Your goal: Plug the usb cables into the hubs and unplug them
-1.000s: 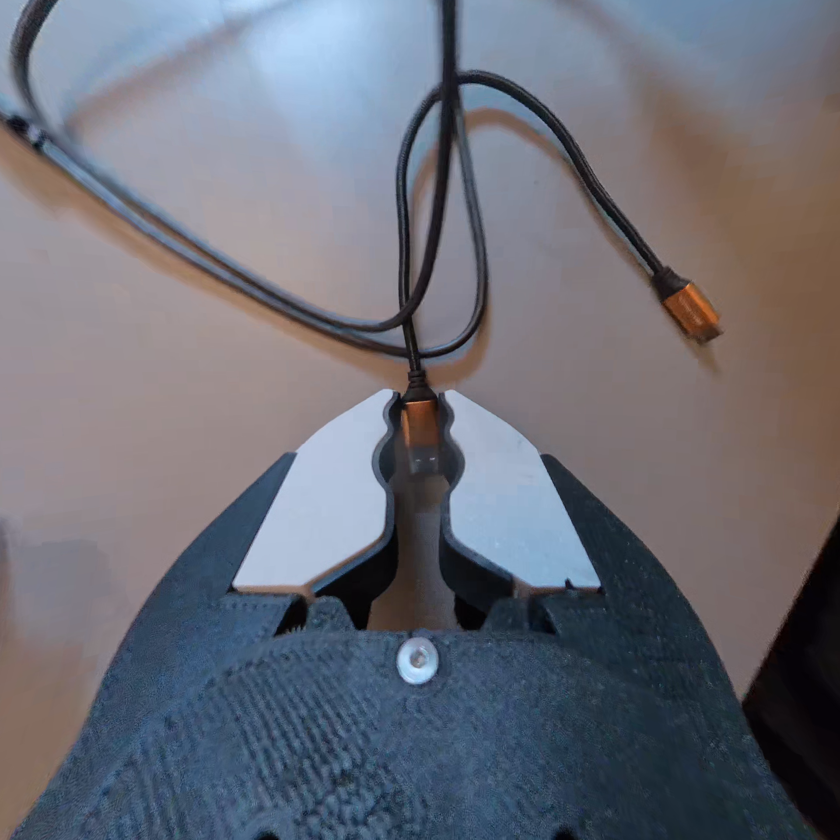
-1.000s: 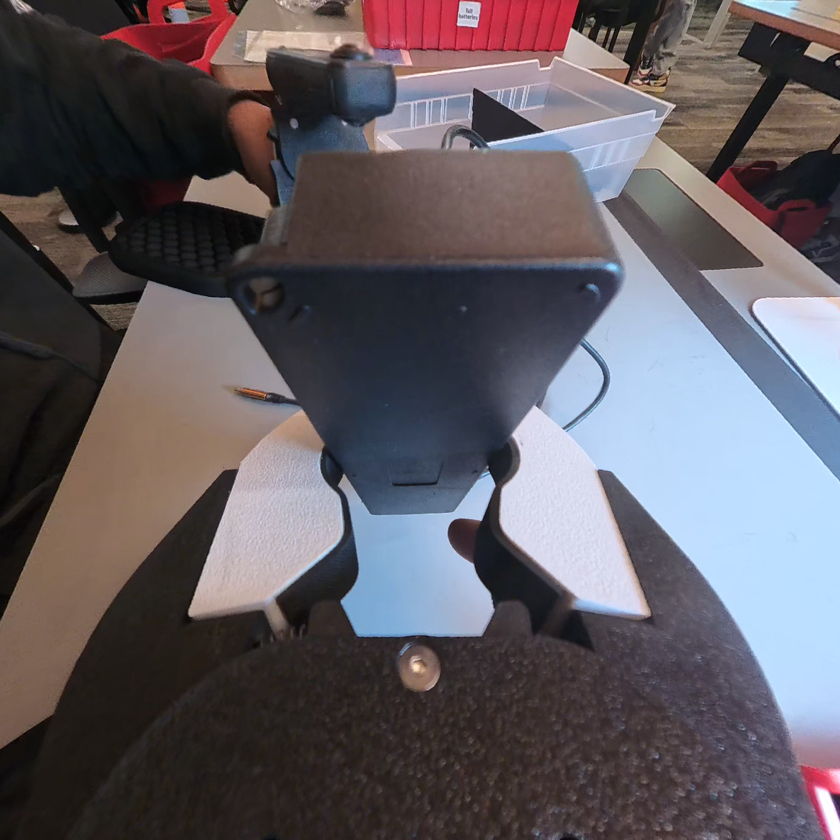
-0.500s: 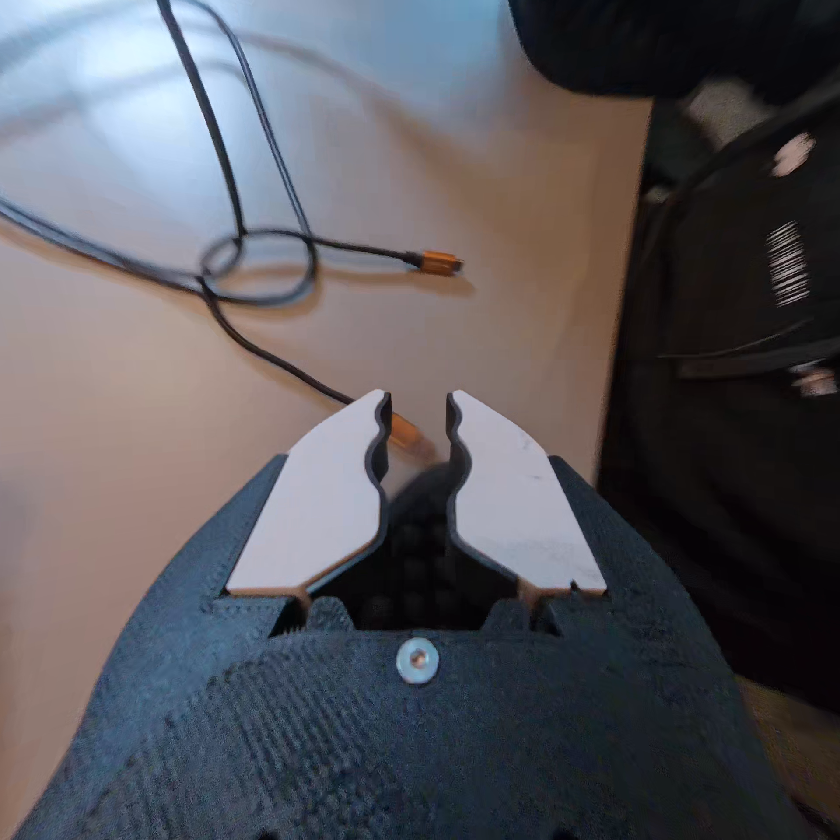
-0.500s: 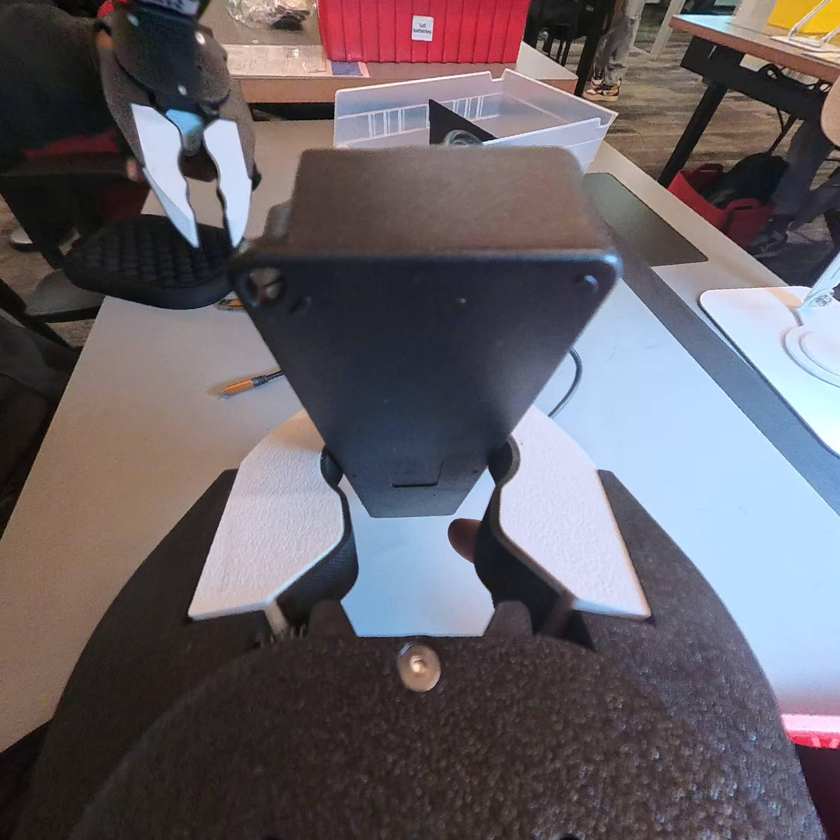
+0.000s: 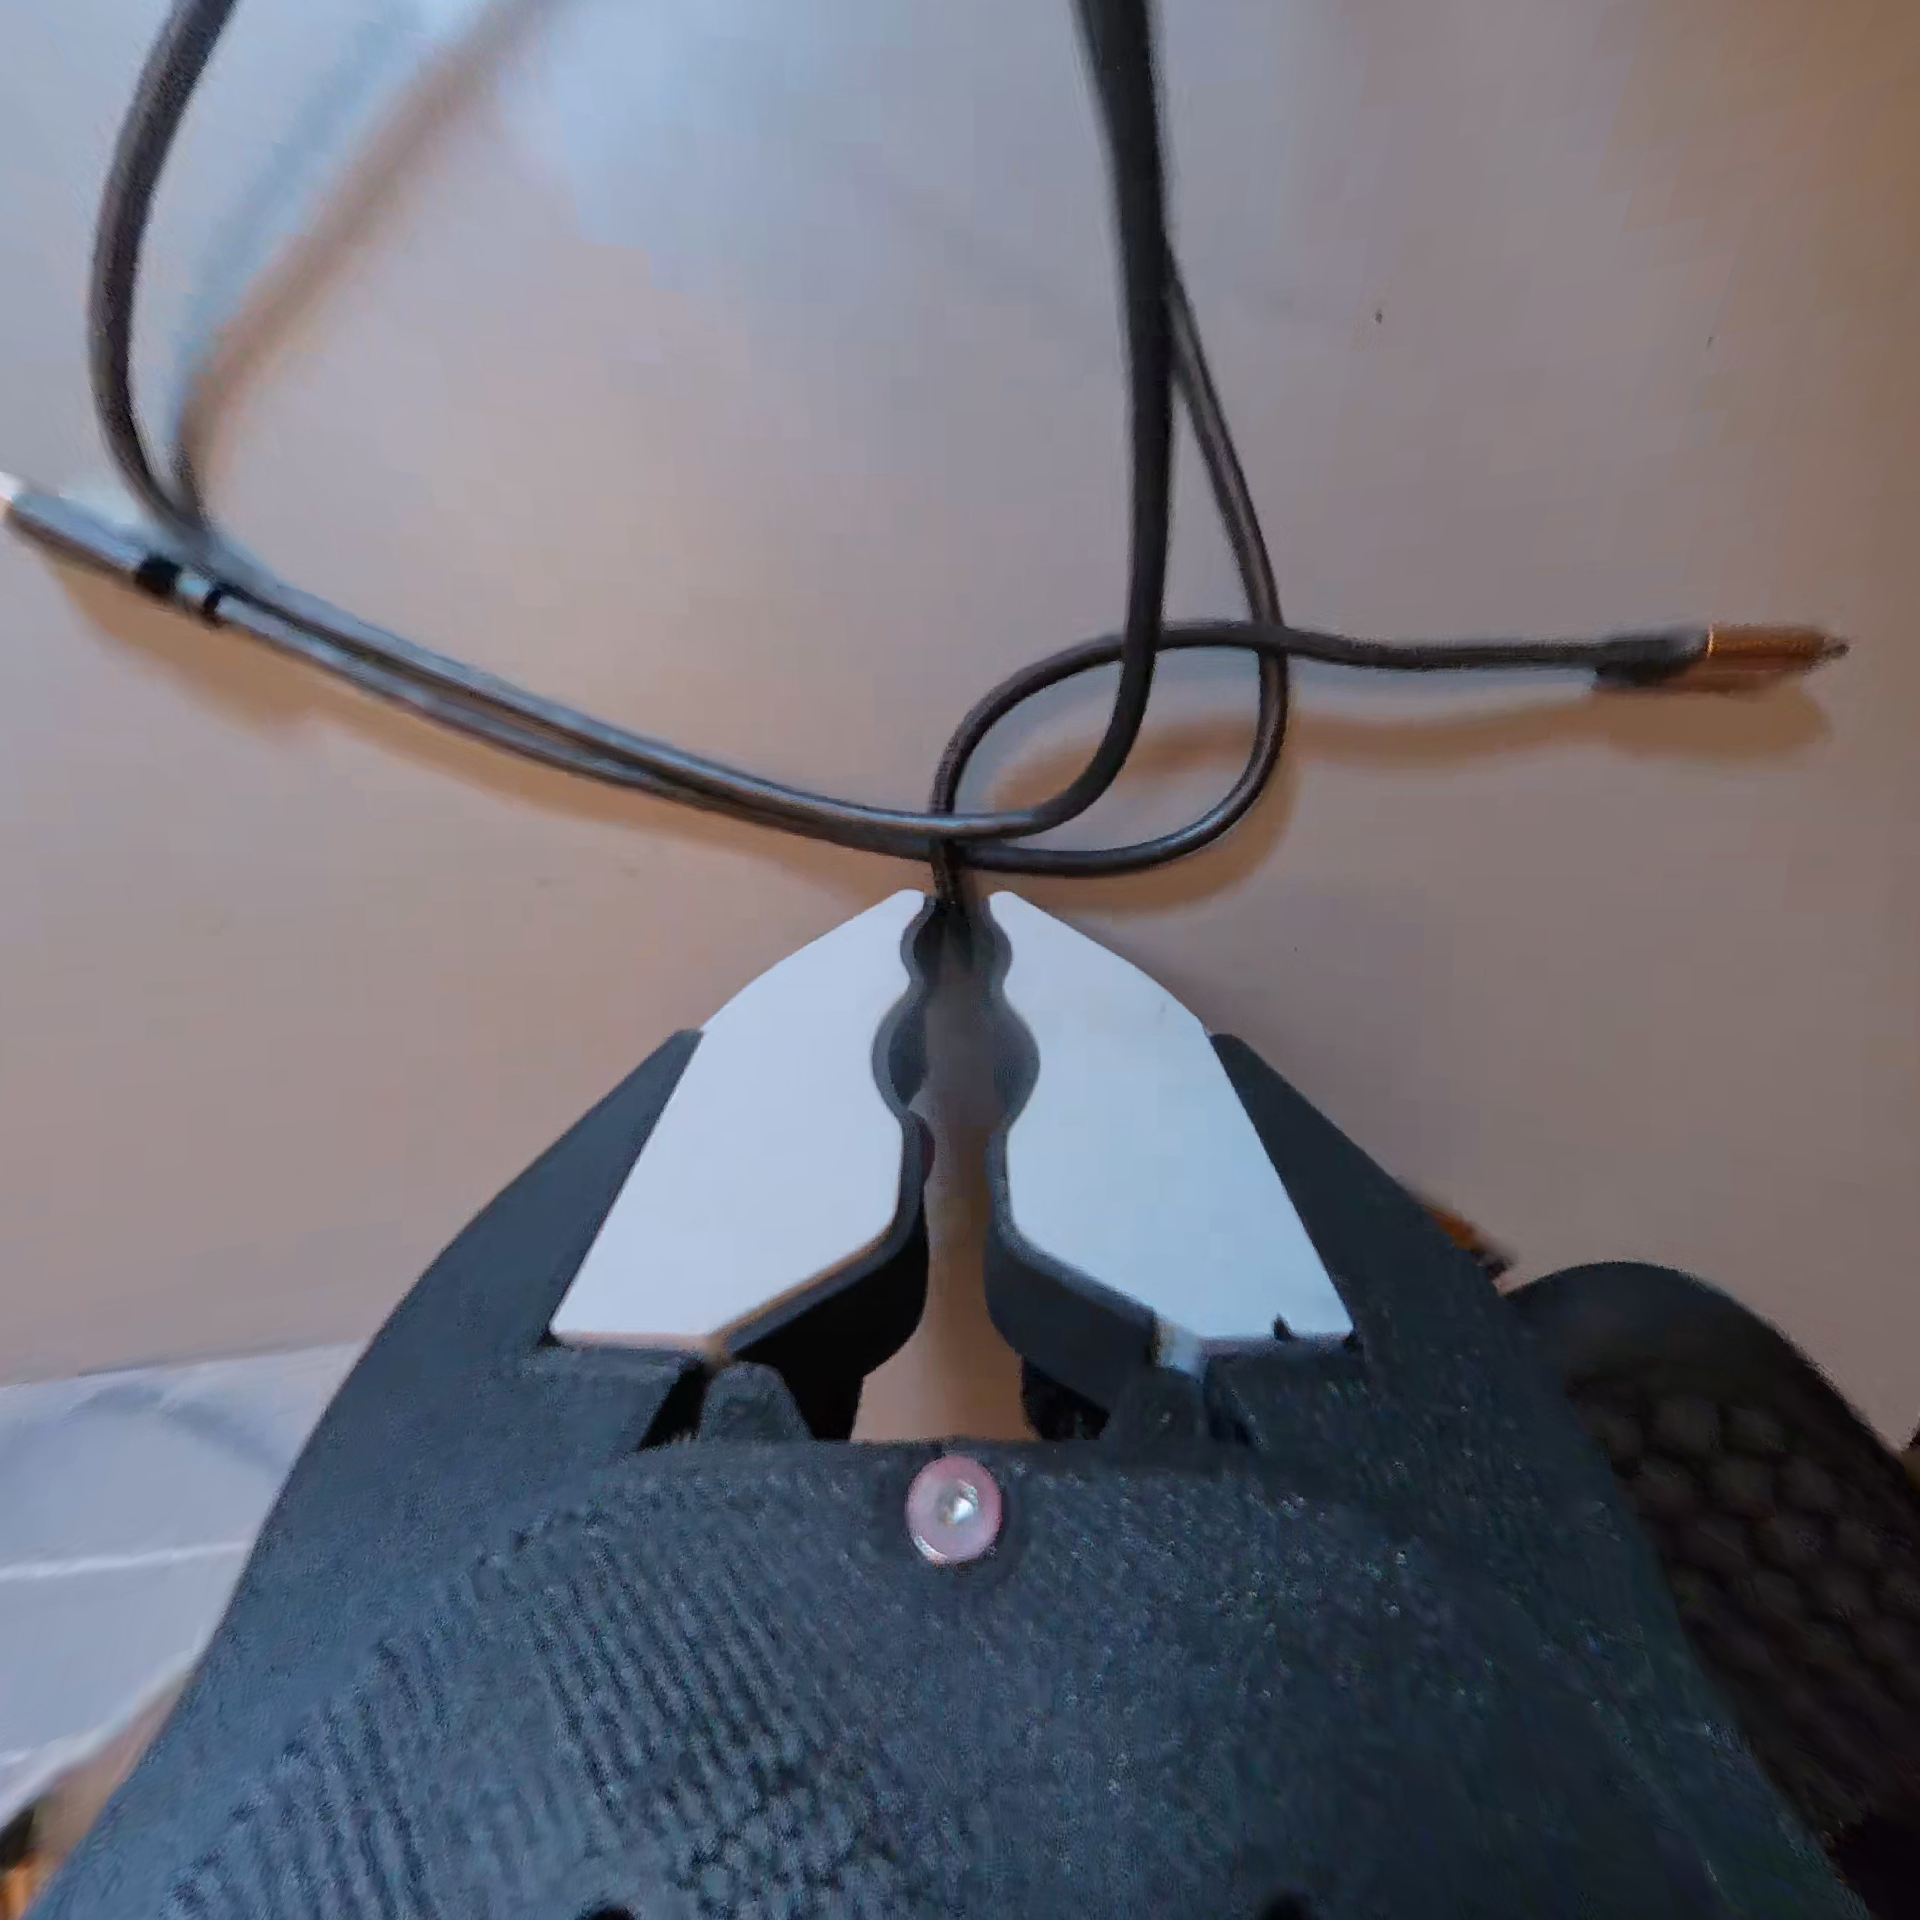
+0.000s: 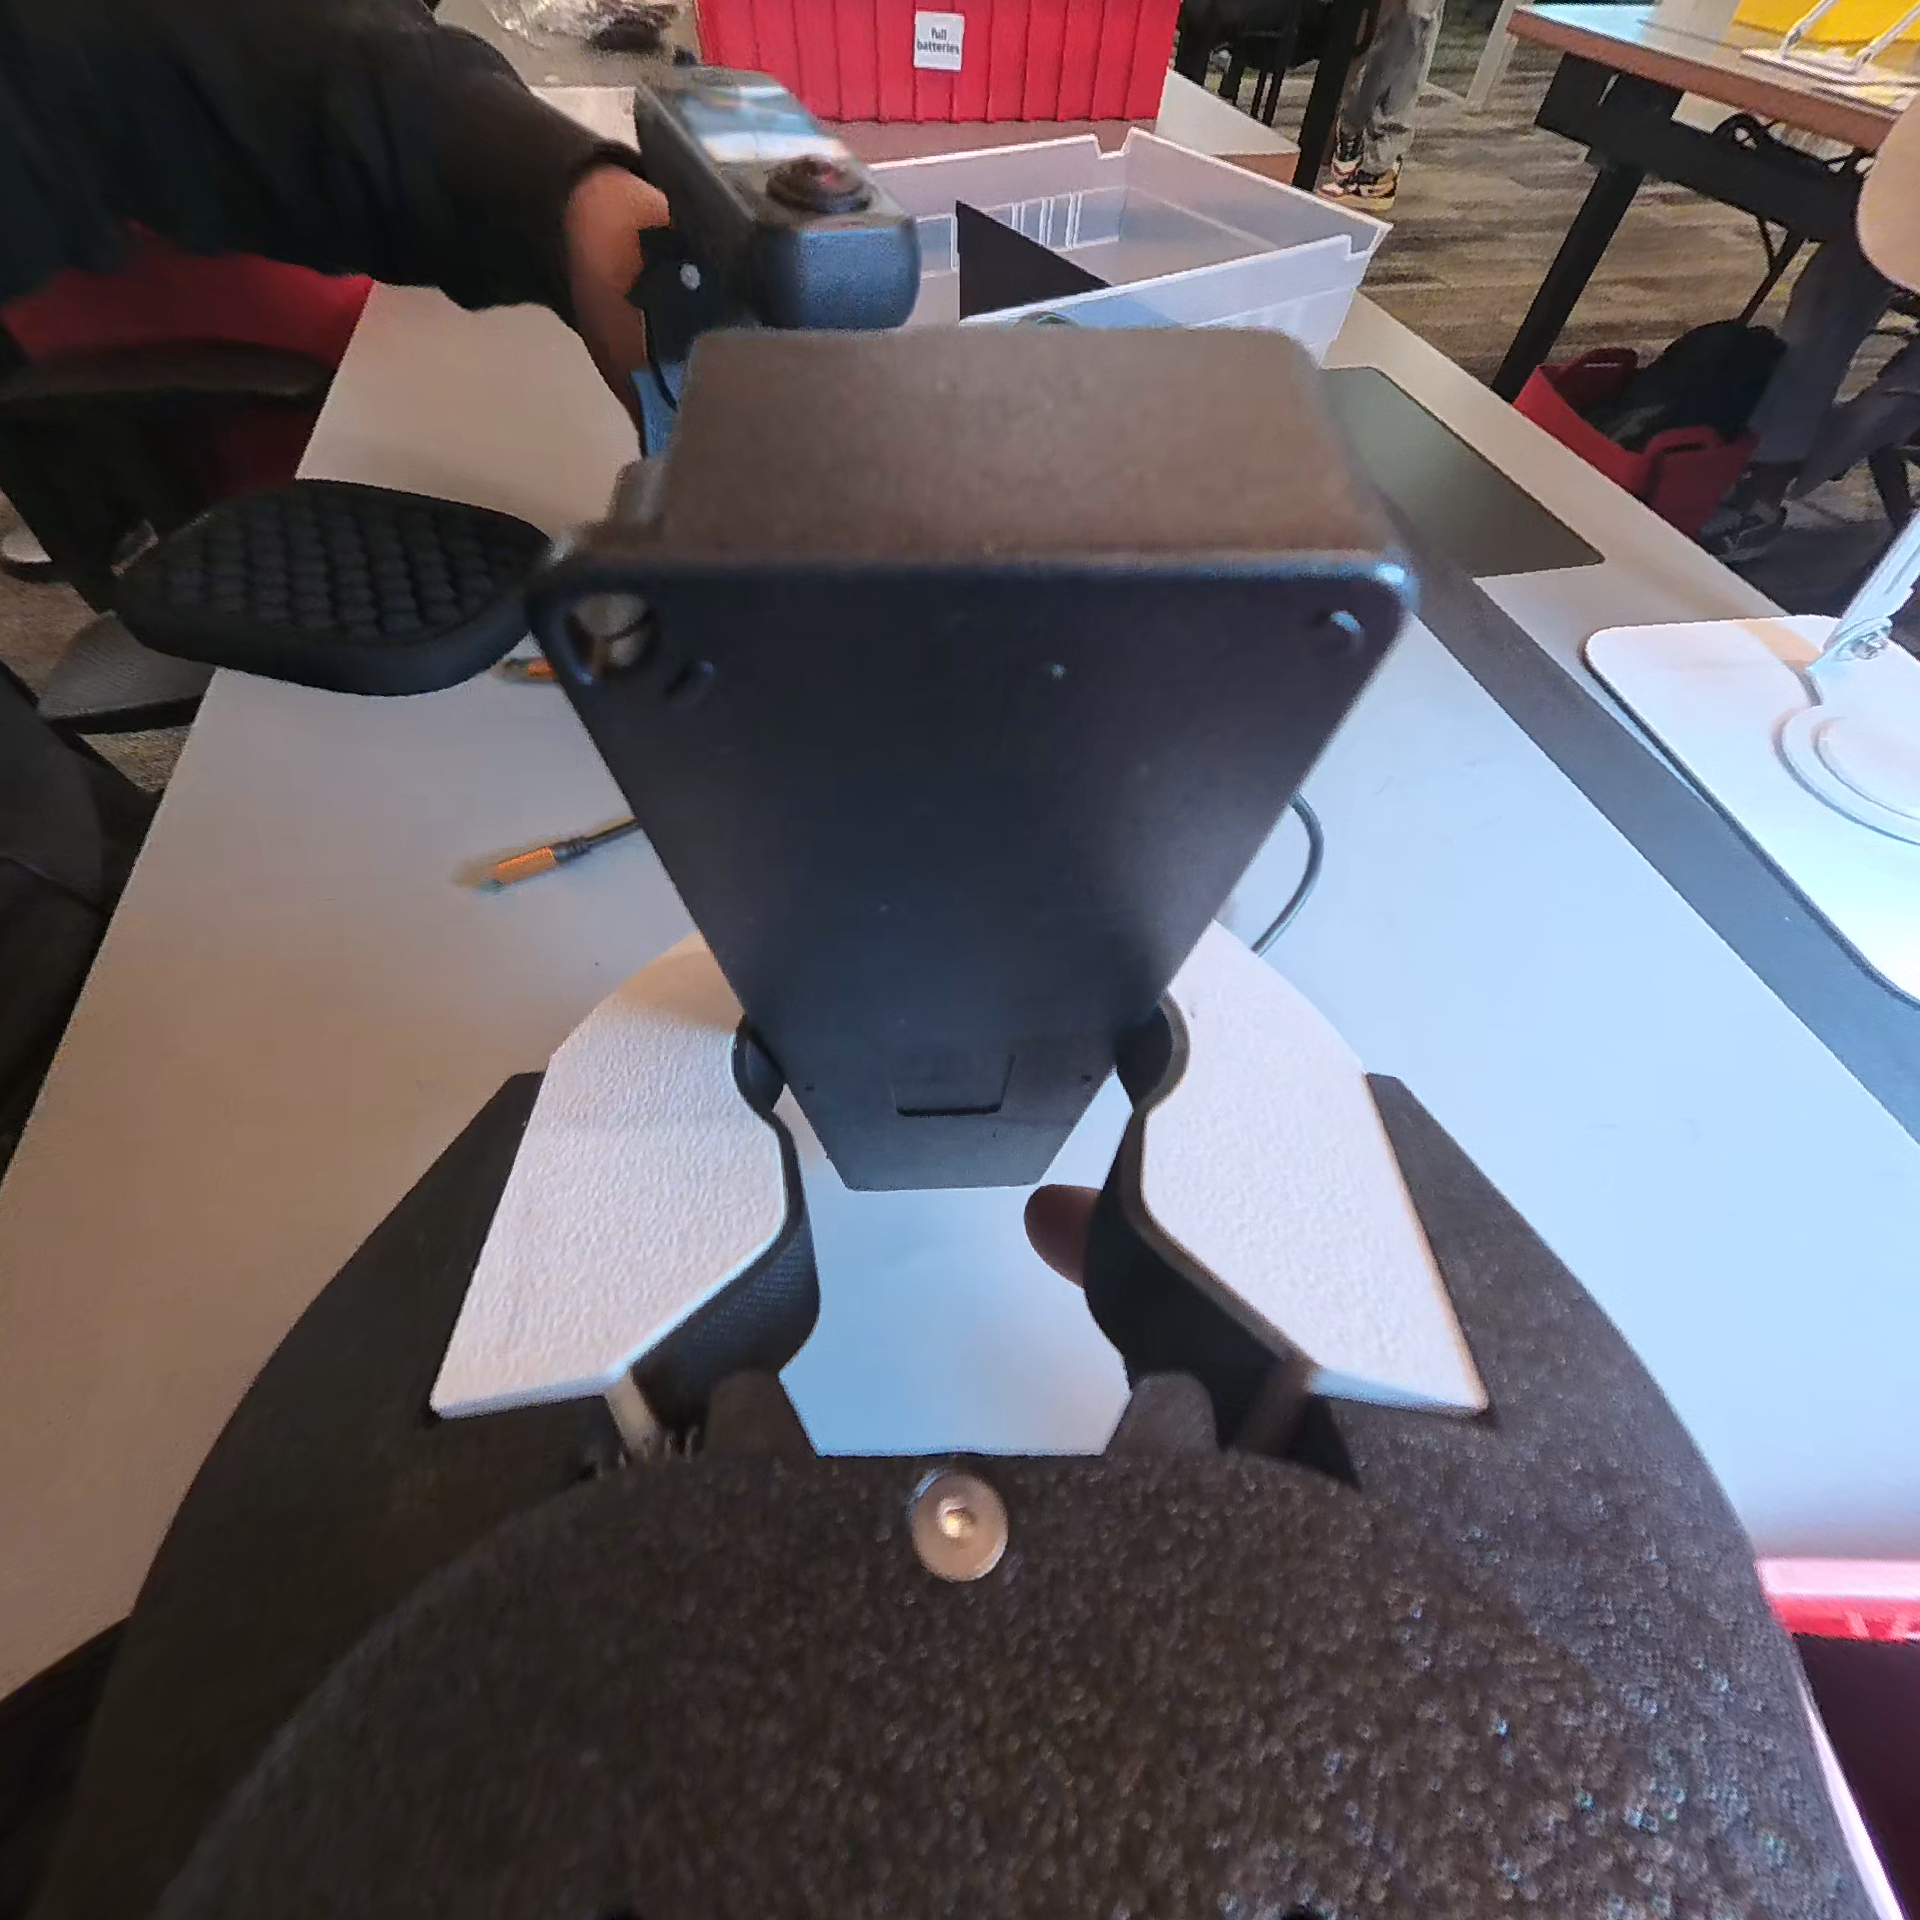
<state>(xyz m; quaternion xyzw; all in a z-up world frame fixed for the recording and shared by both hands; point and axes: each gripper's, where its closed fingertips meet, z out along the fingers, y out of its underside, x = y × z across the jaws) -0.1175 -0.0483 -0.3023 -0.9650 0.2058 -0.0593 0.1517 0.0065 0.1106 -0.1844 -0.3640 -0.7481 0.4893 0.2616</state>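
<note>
My left gripper (image 5: pixel 951 906) points down at the table, its jaws nearly closed, pinching a black USB cable (image 5: pixel 945 868) at the fingertips. The cable loops away over the table, and one end with an orange plug (image 5: pixel 1756 655) lies free to the right. A dark connector (image 5: pixel 73 525) lies at the far left. My right gripper (image 6: pixel 951 1039) is shut on the narrow lower end of a black wedge-shaped hub (image 6: pixel 966 727) and holds it upright above the table. The left gripper (image 6: pixel 769 229) shows behind the hub, held by a hand.
An orange plug (image 6: pixel 525 862) lies on the white table (image 6: pixel 312 1039) left of the hub. A black chair armrest (image 6: pixel 332 582) overlaps the table's left edge. A clear plastic bin (image 6: pixel 1195 208) and a red box (image 6: pixel 935 62) stand at the back, and a white stand base (image 6: pixel 1714 727) at the right. Across from one pair of fingers to the other is roughly 25 centimeters. The dark connector (image 5: pixel 73 525) lies some 15 centimeters from my left tips, 25 centimeters from my right tips.
The left gripper let go of the orange plug, opened and swung toward the table edge. It is now back over the cables and closed on the cable. The right gripper still holds the hub.
</note>
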